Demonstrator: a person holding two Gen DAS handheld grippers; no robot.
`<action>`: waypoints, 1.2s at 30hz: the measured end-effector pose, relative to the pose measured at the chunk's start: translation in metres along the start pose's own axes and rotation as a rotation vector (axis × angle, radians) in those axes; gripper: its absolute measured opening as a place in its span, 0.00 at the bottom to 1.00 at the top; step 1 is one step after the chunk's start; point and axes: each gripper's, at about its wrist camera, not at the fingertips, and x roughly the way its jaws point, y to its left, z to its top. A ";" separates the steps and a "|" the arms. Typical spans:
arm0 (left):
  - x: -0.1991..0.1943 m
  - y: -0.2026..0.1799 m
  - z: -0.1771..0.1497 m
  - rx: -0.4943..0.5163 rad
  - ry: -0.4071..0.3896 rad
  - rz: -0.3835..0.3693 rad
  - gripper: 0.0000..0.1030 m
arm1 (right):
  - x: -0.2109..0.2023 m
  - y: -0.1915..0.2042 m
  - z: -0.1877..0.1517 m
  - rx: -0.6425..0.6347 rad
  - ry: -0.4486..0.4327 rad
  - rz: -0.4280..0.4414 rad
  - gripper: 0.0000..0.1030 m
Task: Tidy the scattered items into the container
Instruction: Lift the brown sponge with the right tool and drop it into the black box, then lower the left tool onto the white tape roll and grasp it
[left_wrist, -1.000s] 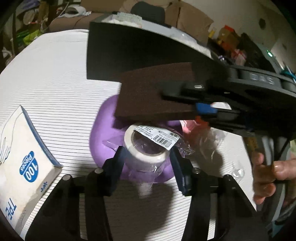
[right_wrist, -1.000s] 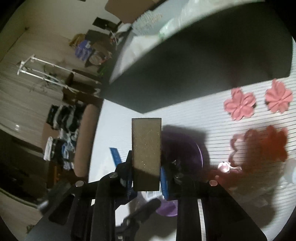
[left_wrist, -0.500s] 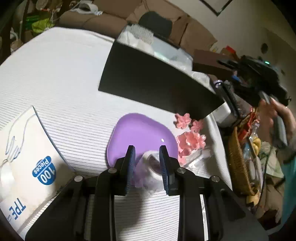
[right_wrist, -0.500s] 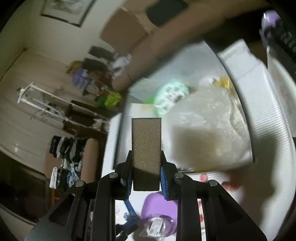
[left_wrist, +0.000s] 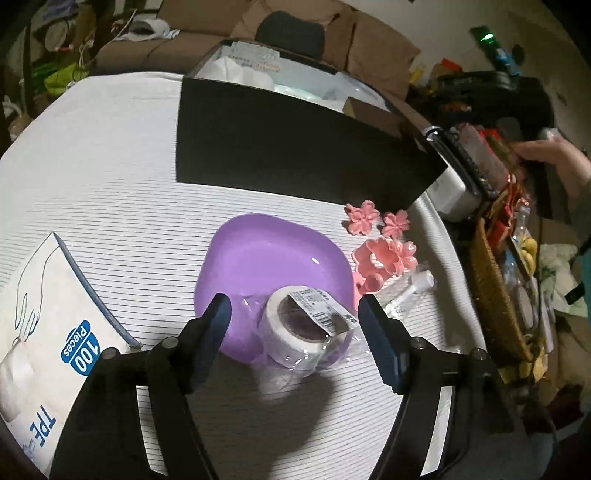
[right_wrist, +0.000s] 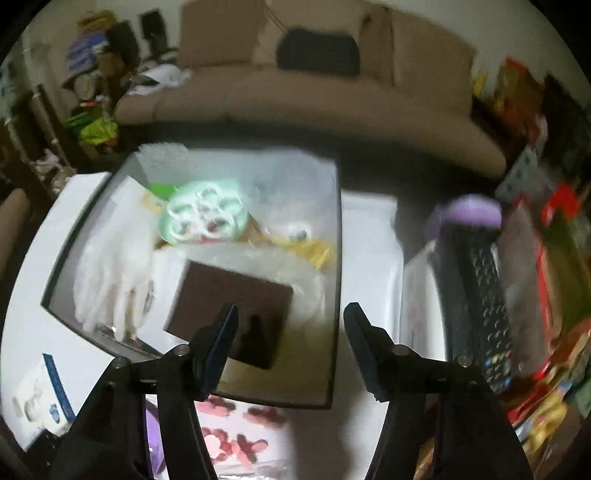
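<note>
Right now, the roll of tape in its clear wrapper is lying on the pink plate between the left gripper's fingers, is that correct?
Not quite: the plate is purple, not pink, as the left wrist view shows. The roll of tape does lie on its near edge, between the opening fingers of the left gripper, which are not touching it.

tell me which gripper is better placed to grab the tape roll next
Left. The left gripper already brackets the tape roll on the purple plate, jaws opening. The right gripper hangs over the black box, its jaws opening with nothing between them.

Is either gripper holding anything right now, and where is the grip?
Nothing is held. The left gripper is opening around the tape roll, pads clear. The right gripper is opening, empty; the brown sponge lies in the box.
</note>
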 end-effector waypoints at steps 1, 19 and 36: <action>-0.001 0.001 0.000 -0.002 -0.006 0.001 0.67 | -0.002 0.003 0.000 -0.003 -0.018 0.065 0.61; 0.019 -0.020 -0.006 0.152 0.006 0.092 0.73 | 0.021 0.015 -0.030 0.081 0.044 0.254 0.64; 0.039 -0.042 -0.019 0.235 -0.012 0.233 0.85 | -0.035 0.020 -0.196 0.072 0.033 0.318 0.83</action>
